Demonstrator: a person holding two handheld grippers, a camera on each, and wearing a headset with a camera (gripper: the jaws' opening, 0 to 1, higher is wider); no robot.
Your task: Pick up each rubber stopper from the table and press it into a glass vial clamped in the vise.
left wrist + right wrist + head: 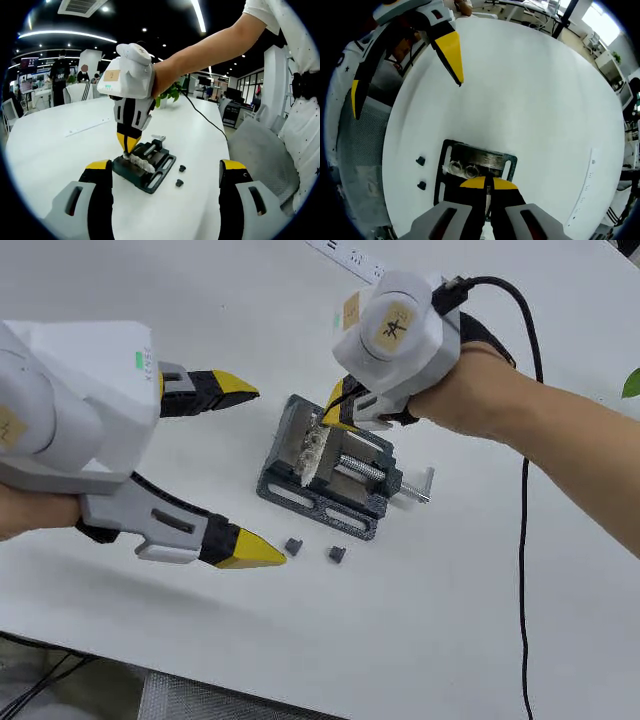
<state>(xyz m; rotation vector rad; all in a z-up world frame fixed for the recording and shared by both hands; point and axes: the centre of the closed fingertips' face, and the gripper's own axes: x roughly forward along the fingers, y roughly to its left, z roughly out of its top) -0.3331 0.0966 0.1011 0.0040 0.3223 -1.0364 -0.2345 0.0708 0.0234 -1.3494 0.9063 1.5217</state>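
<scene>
Left gripper (271, 476) sits at the left of the head view, and it is released: its two black jaws with pointed yellow tips stand far apart and nothing is between them. Its body is of smooth white plastic and one hand holds it from behind. The lower tip is low over the white table (450, 630), just beside the first rubber stopper (293, 546). This stopper is a small dark grey plug with a blocky shape, and it lies on the bare table. A second stopper (337, 554) of the same kind lies a little to the right, apart from the first one, and both are just in front of the vise (345, 502).

The vise is of dark grey metal with a rough, matt surface. It has a flat base with long slots, a bright threaded screw and a thin handle bar that points to the right. Between its jaws the glass vials (312, 450) are clamped – clear and shiny. In the right gripper view two of them show round, open mouths.

Above the vise is the right gripper (338, 418), with a hand wrapped around its round white body. Its jaws are clenched together, the yellow tips pointing down at the vials. Whether a stopper is pinched between the tips I cannot tell. A thin black cable (523, 540) runs from this gripper down along the right side of the table.
</scene>
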